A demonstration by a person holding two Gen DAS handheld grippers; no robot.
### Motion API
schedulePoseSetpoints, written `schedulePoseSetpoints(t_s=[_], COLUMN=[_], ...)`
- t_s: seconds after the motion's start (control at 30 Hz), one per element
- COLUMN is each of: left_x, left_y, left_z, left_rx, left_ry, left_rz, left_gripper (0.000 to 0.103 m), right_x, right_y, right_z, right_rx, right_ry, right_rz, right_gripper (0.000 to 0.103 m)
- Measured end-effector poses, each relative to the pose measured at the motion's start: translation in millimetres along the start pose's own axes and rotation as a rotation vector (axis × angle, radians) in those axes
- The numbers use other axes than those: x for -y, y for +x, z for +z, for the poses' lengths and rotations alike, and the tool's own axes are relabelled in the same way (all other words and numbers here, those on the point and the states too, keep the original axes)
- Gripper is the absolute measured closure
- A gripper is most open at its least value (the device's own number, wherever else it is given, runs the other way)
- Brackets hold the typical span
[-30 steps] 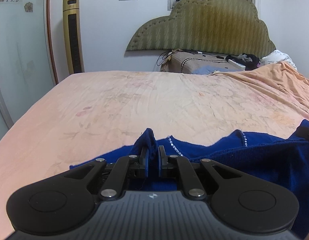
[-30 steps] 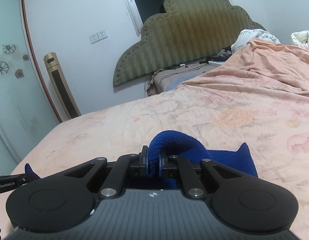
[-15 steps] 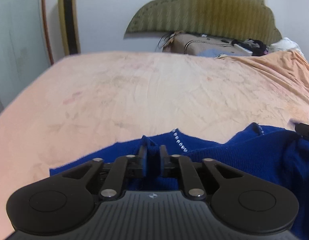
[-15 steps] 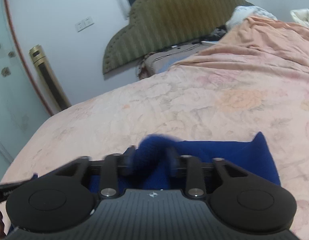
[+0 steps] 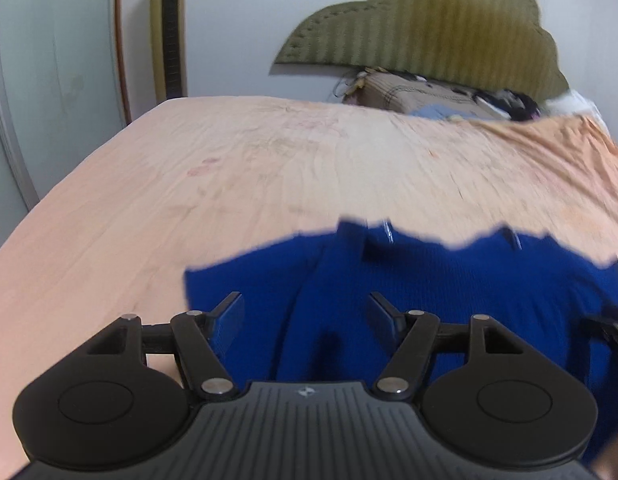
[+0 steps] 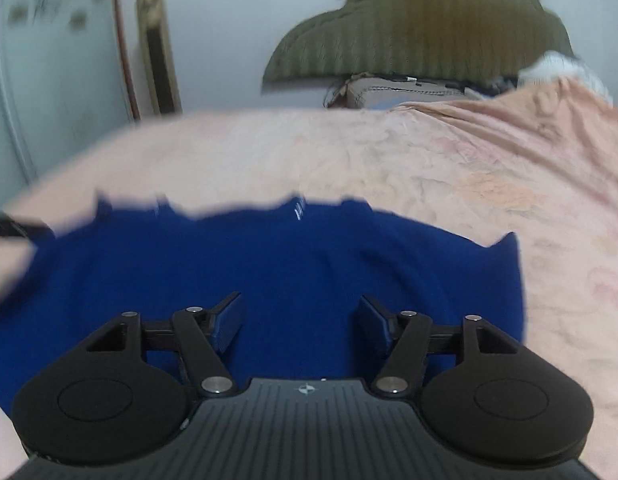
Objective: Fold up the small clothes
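Observation:
A small royal-blue knitted garment (image 5: pixel 449 280) lies spread on the peach bedsheet (image 5: pixel 269 184), with sparkly trim at its far edge. My left gripper (image 5: pixel 305 312) hovers over its left part, jaws opening and wide apart, the pads not pressing the cloth. In the right wrist view the same garment (image 6: pixel 269 264) fills the foreground. My right gripper (image 6: pixel 299 310) stands over its middle, jaws also opening, with nothing pinched between the pads. The tip of the right gripper (image 5: pixel 609 326) shows at the right edge of the left view, and the left gripper's tip (image 6: pixel 13 226) at the right view's left edge.
The bed runs back to an olive padded headboard (image 5: pixel 437 28), with a brown pillow (image 5: pixel 421 94) and dark items below it. A gold tower fan (image 5: pixel 169 32) and a glass wardrobe door (image 5: pixel 49 64) stand at the left. A rumpled peach quilt (image 6: pixel 549 128) lies at the right.
Both grippers were shut on folds of the blue garment and have opened, letting the cloth drop flat onto the sheet. Both have sunk toward the bed, and the right one has rolled.

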State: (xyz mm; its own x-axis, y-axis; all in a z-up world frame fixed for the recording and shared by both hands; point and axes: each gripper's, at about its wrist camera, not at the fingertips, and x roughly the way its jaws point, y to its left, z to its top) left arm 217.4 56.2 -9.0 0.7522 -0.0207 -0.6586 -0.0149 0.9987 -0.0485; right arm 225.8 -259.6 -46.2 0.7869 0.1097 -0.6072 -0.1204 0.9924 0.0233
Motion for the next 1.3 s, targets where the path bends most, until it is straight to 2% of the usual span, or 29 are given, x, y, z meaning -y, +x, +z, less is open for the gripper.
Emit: schedulePoseSetpoints(t_s=[0.07,0.1,0.2,0.3,0.37,0.43,0.5,0.53,0.57,0.63,0.73,0.83,1.0,1.17,1.23,1.3], left_x=[-1.9,-2.8,-6.0,-11.1,-13.8,-18.5,-26.0,-29.5,-32.4,-35.9,-34.2,-31.7,-22.4,-2.0,6.0,12.8], left_y=[-14.6,-23.1,-42.9,-54.2,-53.0,-48.6,-50.2,-52.1,-54.4,-57.8,-64.3,-70.6,-59.6,-14.4,13.1,40.1], left_z=[-17.8,-27.7,-54.6,-77.5,-87.5,-95.5,-101.6,-102.7,-104.7,-105.4,-98.8,-83.4,-47.3,-3.6,7.7,12.6], left_rx=[0.001,0.004,0.005,-0.007,-0.028,-0.053,-0.058,-0.059,-0.060,-0.056,-0.039,0.014,0.060,0.066,0.033,0.009], left_ry=[0.028,0.042,0.097,0.124,0.144,0.163,0.164,0.163,0.170,0.188,0.196,0.182,0.149,0.159,0.169,0.198], left_rz=[-0.010,-0.017,-0.037,-0.044,-0.036,0.015,0.021,0.015,0.016,0.019,0.016,0.004,-0.023,-0.055,-0.031,0.026], left_gripper=[0.036,0.036,0.035,0.034,0.034,0.034,0.032,0.032,0.032,0.032,0.033,0.033,0.033,0.032,0.032,0.032], right_x=[-2.7,-3.3,-23.1,-58.1,-80.1,-93.4,-96.3,-95.3,-91.8,-85.9,-96.1,-112.9,-139.4,-149.4,-150.3,-146.0], right_y=[-1.1,-8.0,-36.2,-52.8,-55.1,-49.1,-39.0,-36.1,-37.4,-41.6,-56.6,-69.1,-67.7,-69.6,-71.8,-71.7], right_z=[-2.7,-2.3,-3.2,-14.4,-25.8,-37.6,-48.3,-50.6,-51.8,-47.8,-44.8,-45.8,-51.4,-55.2,-55.0,-51.8], right_rx=[-0.016,0.000,0.069,0.097,0.081,0.045,-0.005,-0.014,-0.009,-0.014,0.042,0.086,0.089,0.076,0.070,0.064], right_ry=[-0.013,0.010,-0.018,-0.172,-0.286,-0.381,-0.435,-0.443,-0.434,-0.398,-0.398,-0.424,-0.454,-0.427,-0.412,-0.394], right_rz=[-0.087,-0.096,-0.020,0.072,0.108,0.081,0.003,-0.033,-0.047,-0.070,-0.070,0.018,0.088,0.117,0.123,0.128], right_gripper=[0.033,0.032,0.030,0.022,0.018,0.018,0.018,0.017,0.014,0.014,0.015,0.015,0.016,0.016,0.016,0.015])
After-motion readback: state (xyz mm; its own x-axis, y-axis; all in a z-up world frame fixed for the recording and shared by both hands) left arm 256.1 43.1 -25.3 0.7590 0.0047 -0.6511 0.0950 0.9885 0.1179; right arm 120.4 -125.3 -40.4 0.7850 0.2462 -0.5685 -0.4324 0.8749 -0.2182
